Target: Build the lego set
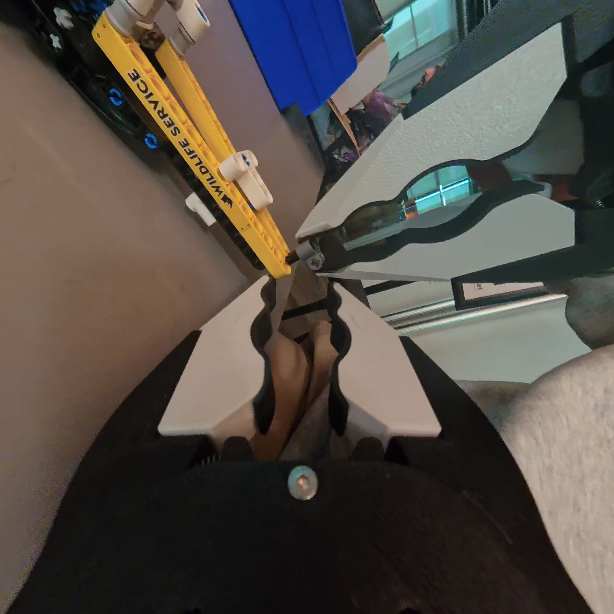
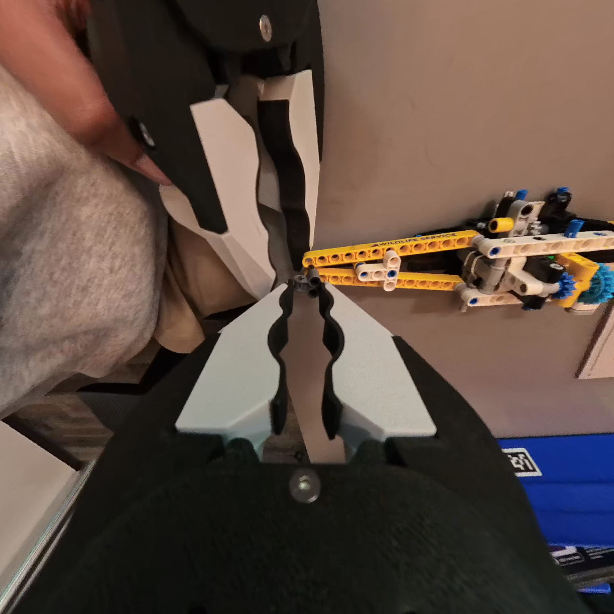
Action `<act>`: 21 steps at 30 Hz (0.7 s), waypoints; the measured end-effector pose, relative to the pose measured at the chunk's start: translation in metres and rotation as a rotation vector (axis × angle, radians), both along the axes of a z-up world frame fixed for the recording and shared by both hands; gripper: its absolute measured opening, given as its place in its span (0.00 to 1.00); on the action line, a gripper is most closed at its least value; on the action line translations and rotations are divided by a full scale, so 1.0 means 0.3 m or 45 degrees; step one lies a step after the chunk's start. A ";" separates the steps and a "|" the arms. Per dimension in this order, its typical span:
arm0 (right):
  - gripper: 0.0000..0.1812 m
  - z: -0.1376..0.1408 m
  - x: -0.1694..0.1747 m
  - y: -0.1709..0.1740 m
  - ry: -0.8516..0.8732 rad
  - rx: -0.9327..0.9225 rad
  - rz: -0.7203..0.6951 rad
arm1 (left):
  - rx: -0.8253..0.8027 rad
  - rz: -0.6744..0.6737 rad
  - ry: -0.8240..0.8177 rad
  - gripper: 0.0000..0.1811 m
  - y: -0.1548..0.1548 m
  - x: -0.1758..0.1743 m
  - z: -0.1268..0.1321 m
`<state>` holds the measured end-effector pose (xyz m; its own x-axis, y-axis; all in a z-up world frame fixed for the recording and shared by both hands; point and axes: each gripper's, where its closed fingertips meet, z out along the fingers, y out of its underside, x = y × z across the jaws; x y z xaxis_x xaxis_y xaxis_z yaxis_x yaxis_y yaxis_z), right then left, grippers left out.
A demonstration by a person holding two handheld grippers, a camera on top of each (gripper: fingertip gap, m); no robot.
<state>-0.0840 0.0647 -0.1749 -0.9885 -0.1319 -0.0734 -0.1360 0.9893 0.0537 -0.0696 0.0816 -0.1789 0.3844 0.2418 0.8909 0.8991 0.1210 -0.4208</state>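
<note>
We hold the right gripper (image 2: 307,288) level over the table (image 2: 465,116), its white wedge fingers (image 2: 358,372) with wavy black rubber pads pinched together at the tips on a small grey connector (image 2: 307,285), a stubby piece with round holes and a dark pin. That connector sits right at the near end of the yellow beam (image 2: 382,249) of the lego model (image 2: 498,265), touching it. The left gripper (image 1: 299,282) comes in from the left at a right angle to ours, tips meeting at the same corner; in the left wrist view its jaws stand apart with nothing between the pads, one tip just beside the yellow beam's end. The model lies flat to the right: two long perforated yellow beams, smooth glossy plastic, joined by a white T-shaped piece (image 2: 385,272), then white beams, black parts and blue gears (image 2: 594,285) farther off. A grey fleecy sleeve (image 2: 66,249) fills the left; a blue bin (image 2: 571,481) sits near right
</note>
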 end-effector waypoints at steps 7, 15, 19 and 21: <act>0.08 0.000 0.005 0.005 0.038 0.014 0.031 | 0.034 -0.050 0.022 0.23 0.007 0.017 0.016; 0.08 -0.007 0.017 0.010 0.038 0.068 0.096 | 0.106 -0.156 0.035 0.39 0.015 0.050 0.049; 0.08 -0.009 0.016 0.012 0.035 0.067 0.098 | 0.133 -0.174 0.025 0.42 0.016 0.055 0.057; 0.08 -0.008 0.016 0.015 0.029 0.059 0.079 | 0.150 -0.174 0.002 0.41 0.010 0.056 0.062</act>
<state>-0.0793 0.0692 -0.1772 -0.9800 -0.1903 -0.0582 -0.1955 0.9753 0.1031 -0.0528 0.0846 -0.1604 0.4081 0.0813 0.9093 0.9098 0.0459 -0.4124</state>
